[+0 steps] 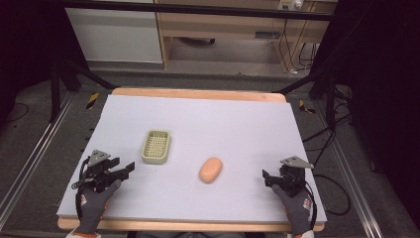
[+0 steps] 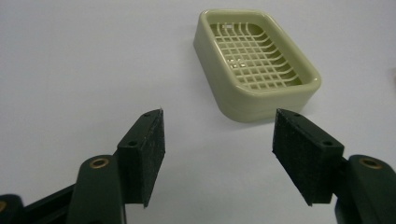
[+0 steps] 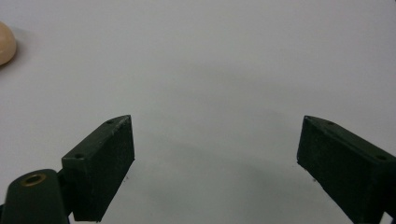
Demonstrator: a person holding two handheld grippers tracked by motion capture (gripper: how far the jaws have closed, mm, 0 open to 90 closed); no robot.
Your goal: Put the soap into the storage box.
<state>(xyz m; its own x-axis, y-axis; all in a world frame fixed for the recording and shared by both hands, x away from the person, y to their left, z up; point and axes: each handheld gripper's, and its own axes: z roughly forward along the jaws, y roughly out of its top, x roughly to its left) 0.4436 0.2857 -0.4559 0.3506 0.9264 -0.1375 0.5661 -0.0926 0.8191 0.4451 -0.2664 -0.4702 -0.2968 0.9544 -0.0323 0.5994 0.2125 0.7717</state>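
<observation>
- Where the high view looks down on the pale lilac table, we see the left gripper low at the left and the right gripper low at the right, each carried by a gloved hand; the two are well apart.
- Left gripper: in the left gripper view we find its jaws standing apart with bare table between them; nothing is held, and the pads touch nothing (this gap is the narrower of the two).
- Right gripper: in the right gripper view we find the jaws spread wide over bare table; nothing lies between them.
- Soap dish: a pale green slotted tray resting flat on the table, ahead and to the right of the left gripper, near but not touching; in the left gripper view it sits just beyond the jaw tips, skewed to the right.
- Soap: a peach oval bar lying on the table between the two grippers, just right of the dish and apart from it; we catch its edge at the upper left of the right gripper view.
</observation>
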